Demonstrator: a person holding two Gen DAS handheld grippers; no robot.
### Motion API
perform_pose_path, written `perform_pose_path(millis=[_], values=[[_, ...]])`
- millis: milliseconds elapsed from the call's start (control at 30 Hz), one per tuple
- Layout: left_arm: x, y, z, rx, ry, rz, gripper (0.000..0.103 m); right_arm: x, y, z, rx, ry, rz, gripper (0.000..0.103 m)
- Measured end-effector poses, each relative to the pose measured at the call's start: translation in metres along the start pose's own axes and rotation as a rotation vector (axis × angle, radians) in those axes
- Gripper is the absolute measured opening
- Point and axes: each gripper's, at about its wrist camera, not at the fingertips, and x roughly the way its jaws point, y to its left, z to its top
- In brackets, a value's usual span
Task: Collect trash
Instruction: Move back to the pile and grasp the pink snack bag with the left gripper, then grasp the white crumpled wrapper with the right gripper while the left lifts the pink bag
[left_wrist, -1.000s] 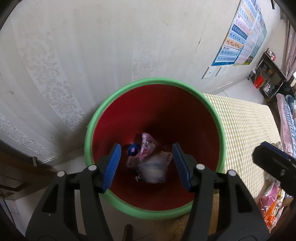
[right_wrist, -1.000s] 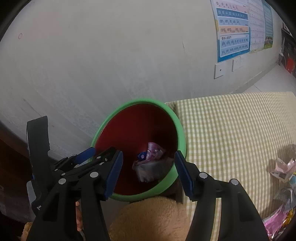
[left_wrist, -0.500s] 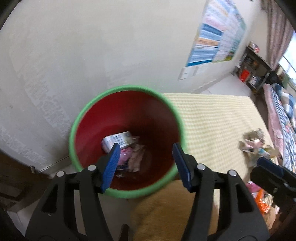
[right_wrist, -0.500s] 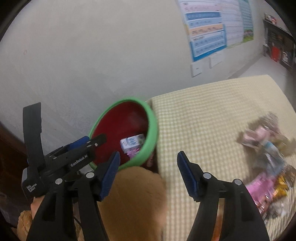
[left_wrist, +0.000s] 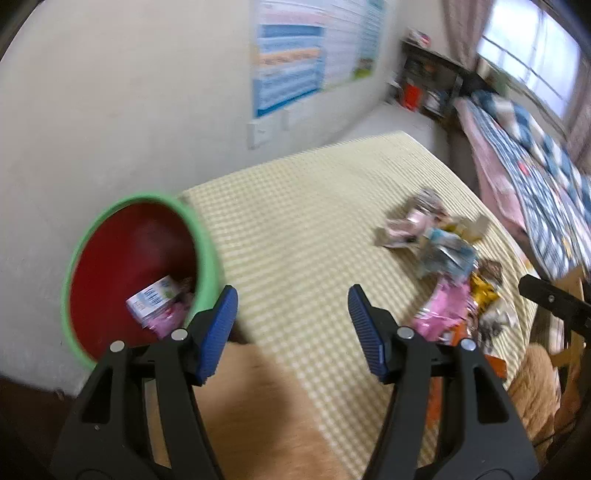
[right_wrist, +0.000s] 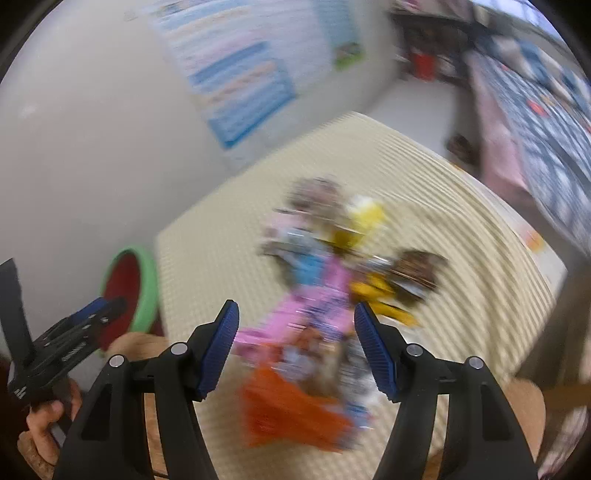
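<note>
Down left, red bin (left_wrist: 110, 258) holding a carton (left_wrist: 155, 297) and pink wrapper (left_wrist: 168, 319), both tongs spread, empty.

Nothing reading clearly: print on the white and blue carton (left_wrist: 157, 301) inside the red, green-rimmed bin (left_wrist: 207, 254) blurring out, wall poster (left_wrist: 295, 55) rows smearing past legibility.

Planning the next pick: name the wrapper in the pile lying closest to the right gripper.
The orange wrapper, lowest in the pile, just ahead of the open right gripper.
</note>
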Motion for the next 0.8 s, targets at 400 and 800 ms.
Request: perform_pose_path(millis=[400,800], values=[[0.08,-0.14,0.001,0.302,0.241,-0.186,0.069,-0.003,-0.077,-0.034,0.188,0.074,0.012,0.063],[0.122,-0.156,-0.013,0.246,0.39,-0.265,0.057,0.017,-0.092,-0.044,0.255,0.142,0.088,0.063]])
